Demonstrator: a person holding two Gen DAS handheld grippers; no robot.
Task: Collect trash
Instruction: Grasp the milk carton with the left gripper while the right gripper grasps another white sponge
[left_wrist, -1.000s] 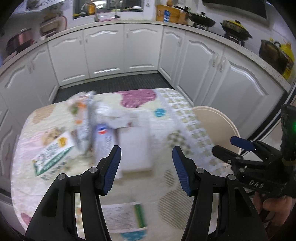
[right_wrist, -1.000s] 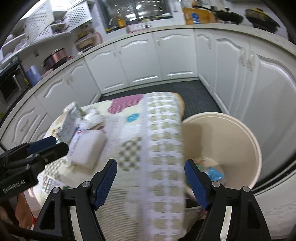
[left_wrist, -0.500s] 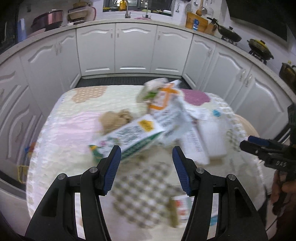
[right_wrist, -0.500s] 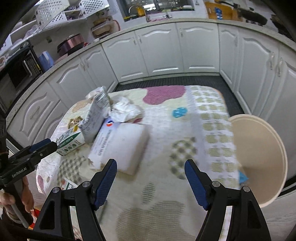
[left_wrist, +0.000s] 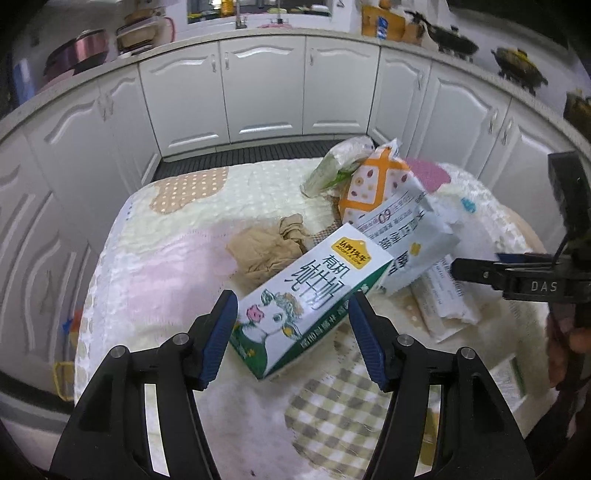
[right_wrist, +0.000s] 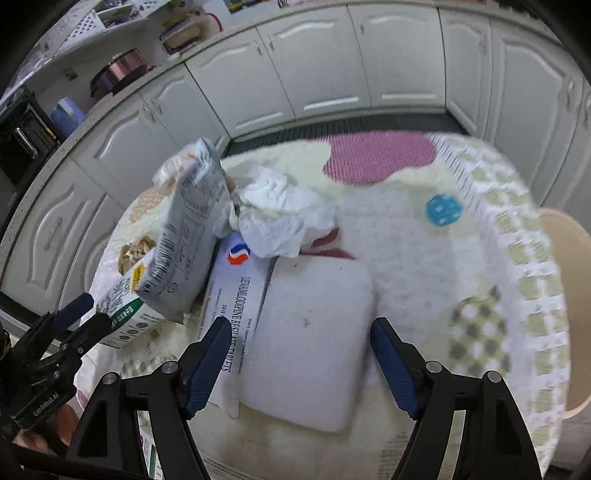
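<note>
A green and white milk carton (left_wrist: 310, 299) lies on its side on the quilted table. My left gripper (left_wrist: 291, 328) is open with the carton's near end between its jaws. My right gripper (right_wrist: 299, 354) is open over a white foam block (right_wrist: 314, 343) that lies on a white medicine leaflet (right_wrist: 236, 306). A grey-white snack bag (right_wrist: 188, 236) leans on the carton (right_wrist: 125, 314). Crumpled white tissue (right_wrist: 280, 218) lies behind the block. Crumpled brown paper (left_wrist: 266, 251) and an orange and white bag (left_wrist: 373, 184) lie behind the carton.
A beige bin's rim (right_wrist: 569, 295) shows off the table's right edge. A pale green wrapper (left_wrist: 340, 162) lies at the far side. More printed paper (left_wrist: 513, 373) lies at the near right. White cabinets ring the table. The other gripper shows in each view: right (left_wrist: 517, 275), left (right_wrist: 74, 321).
My left gripper has swung left from the foam block and closed in on the milk carton. My right gripper has swung left from the bin to the foam block.
</note>
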